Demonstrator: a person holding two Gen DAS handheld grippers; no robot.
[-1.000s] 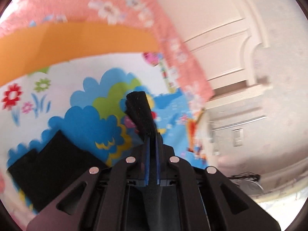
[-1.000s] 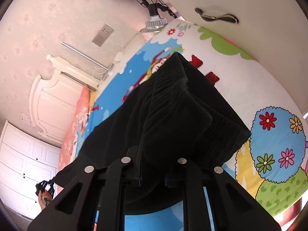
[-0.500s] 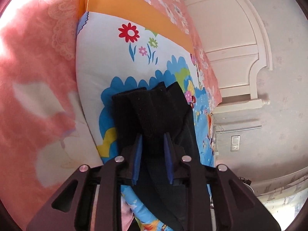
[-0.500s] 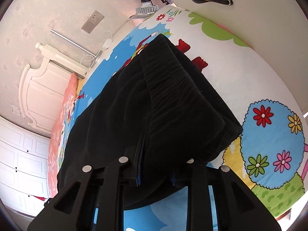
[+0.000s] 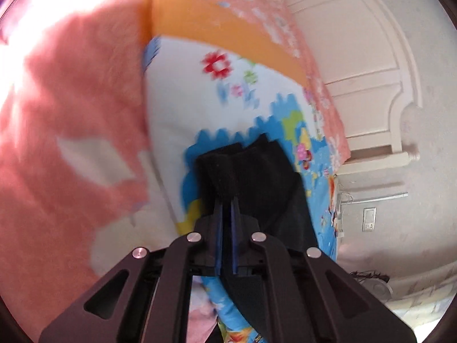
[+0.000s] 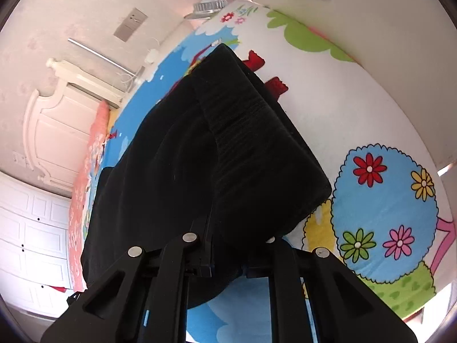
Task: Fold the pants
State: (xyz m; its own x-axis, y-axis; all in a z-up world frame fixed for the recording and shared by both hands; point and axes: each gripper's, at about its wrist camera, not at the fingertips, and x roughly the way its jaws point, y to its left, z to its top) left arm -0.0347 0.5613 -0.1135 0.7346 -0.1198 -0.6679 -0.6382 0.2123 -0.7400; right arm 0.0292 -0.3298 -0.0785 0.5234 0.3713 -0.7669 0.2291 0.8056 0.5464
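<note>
My left tongs (image 5: 226, 200) reclosed since half-second ago, now pinching black pants (image 5: 251, 171) hem near orange pillow (image 5: 217, 25). Right tongs (image 6: 228, 228) stay clamped on waistband fold. Pants on cartoon bedsheet (image 6: 382, 194); next fold ready.

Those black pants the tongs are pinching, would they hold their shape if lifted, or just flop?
Probably flop: the pants sag in soft folds on the bed. They look thick and ribbed, so likely not slippery. The left tongs pinch only a narrow bunch, so the rest would likely dangle.
</note>
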